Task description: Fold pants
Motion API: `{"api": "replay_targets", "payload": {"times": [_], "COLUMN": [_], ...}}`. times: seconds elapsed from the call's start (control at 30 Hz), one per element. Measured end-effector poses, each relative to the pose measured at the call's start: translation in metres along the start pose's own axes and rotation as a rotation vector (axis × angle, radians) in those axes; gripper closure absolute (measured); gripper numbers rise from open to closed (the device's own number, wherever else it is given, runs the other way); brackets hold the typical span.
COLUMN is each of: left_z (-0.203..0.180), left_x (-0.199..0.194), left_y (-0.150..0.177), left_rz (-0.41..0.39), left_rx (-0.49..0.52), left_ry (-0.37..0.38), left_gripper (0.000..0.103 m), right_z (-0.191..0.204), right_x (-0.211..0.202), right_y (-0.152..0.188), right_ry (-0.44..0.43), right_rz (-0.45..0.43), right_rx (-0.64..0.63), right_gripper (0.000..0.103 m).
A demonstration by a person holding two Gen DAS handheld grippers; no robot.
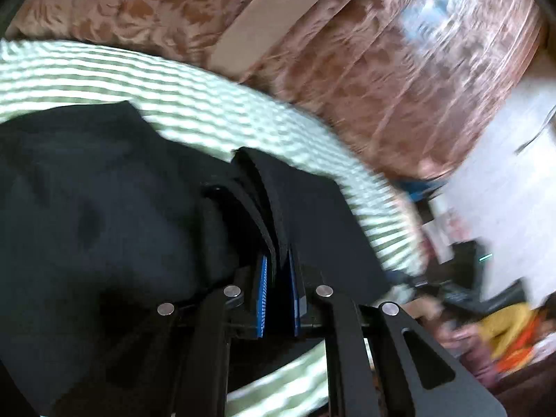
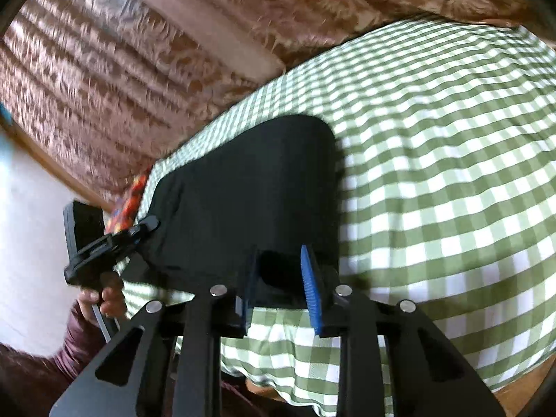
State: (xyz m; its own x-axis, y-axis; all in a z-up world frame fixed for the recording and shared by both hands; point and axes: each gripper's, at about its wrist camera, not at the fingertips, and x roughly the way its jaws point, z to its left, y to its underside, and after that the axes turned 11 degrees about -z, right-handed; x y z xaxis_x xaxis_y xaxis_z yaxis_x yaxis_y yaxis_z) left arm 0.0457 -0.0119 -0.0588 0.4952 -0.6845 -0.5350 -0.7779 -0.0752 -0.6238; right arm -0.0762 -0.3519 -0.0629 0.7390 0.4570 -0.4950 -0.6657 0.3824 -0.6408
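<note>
Nearest the lens in the left wrist view, the left tool [image 1: 278, 243] is clenched on a stacked edge of the black pants [image 1: 104, 215], with several layers of cloth pinched between its blue pads. In the right wrist view the right tool [image 2: 283, 278] straddles a near corner of the pants [image 2: 243, 187]; dark cloth sits between its jaws, but whether the pads actually press on it cannot be told. The pants lie as a folded dark block on the green checked cloth [image 2: 434, 173] covering the bench, near its left edge, where a hand [image 2: 104, 297] carries the left tool's handle.

Risks, as judged:
- The right tool may catch only the top layer, so the stack splits when lifted.
- Uneven pull between the two tools would skew the fold.
- The checked cloth could be pinched along with the pants and dragged.
- The pants sit near the bench edge and could slide off.
</note>
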Motion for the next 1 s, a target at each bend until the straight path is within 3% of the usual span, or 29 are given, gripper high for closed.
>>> {"api": "replay_targets", "payload": {"times": [0.07, 0.17, 0.27, 0.4, 0.5, 0.67, 0.73, 0.77, 0.8, 0.87, 0.97, 1.0], "left_z": [0.013, 0.021, 0.021, 0.013, -0.002, -0.017, -0.02, -0.021, -0.019, -0.017, -0.016, -0.015], "left_x": [0.011, 0.006, -0.015, -0.055, -0.063, -0.023, -0.016, -0.013, -0.014, -0.022, -0.037, -0.039], "left_y": [0.01, 0.013, 0.008, 0.005, 0.01, 0.025, 0.03, 0.031, 0.029, 0.025, 0.025, 0.026], "left_rz": [0.059, 0.046, -0.022, -0.11, -0.107, 0.008, 0.014, 0.02, 0.015, -0.011, -0.03, -0.028], "left_rx": [0.026, -0.019, -0.036, -0.044, 0.009, 0.073, 0.116, 0.139, 0.134, 0.129, 0.141, 0.144], "left_ry": [-0.106, -0.09, -0.134, -0.012, 0.051, -0.004, -0.031, -0.06, -0.067, -0.065, -0.049, -0.052], "left_gripper": [0.093, 0.089, 0.066, 0.066, 0.066, 0.066, 0.081, 0.097, 0.098, 0.1, 0.101, 0.101], "right_z": [0.0, 0.002, 0.003, 0.015, 0.035, 0.05, 0.051, 0.052, 0.052, 0.052, 0.054, 0.054], "right_x": [0.009, 0.011, 0.007, 0.001, 0.001, 0.014, 0.018, 0.02, 0.022, 0.021, 0.006, 0.004], "right_y": [0.007, 0.011, 0.008, 0.008, 0.012, 0.024, 0.026, 0.028, 0.029, 0.03, 0.028, 0.028], "right_ry": [0.043, 0.068, 0.074, 0.063, 0.041, 0.084, 0.113, 0.125, 0.132, 0.131, 0.076, 0.06], "right_rz": [0.038, 0.043, 0.04, 0.03, 0.037, 0.069, 0.073, 0.071, 0.068, 0.065, 0.048, 0.055], "right_rx": [-0.039, -0.082, -0.087, -0.133, -0.214, -0.328, -0.357, -0.373, -0.388, -0.405, -0.39, -0.387], "right_gripper": [0.084, 0.084, 0.081, 0.071, 0.062, 0.057, 0.065, 0.07, 0.073, 0.088, 0.103, 0.103]}}
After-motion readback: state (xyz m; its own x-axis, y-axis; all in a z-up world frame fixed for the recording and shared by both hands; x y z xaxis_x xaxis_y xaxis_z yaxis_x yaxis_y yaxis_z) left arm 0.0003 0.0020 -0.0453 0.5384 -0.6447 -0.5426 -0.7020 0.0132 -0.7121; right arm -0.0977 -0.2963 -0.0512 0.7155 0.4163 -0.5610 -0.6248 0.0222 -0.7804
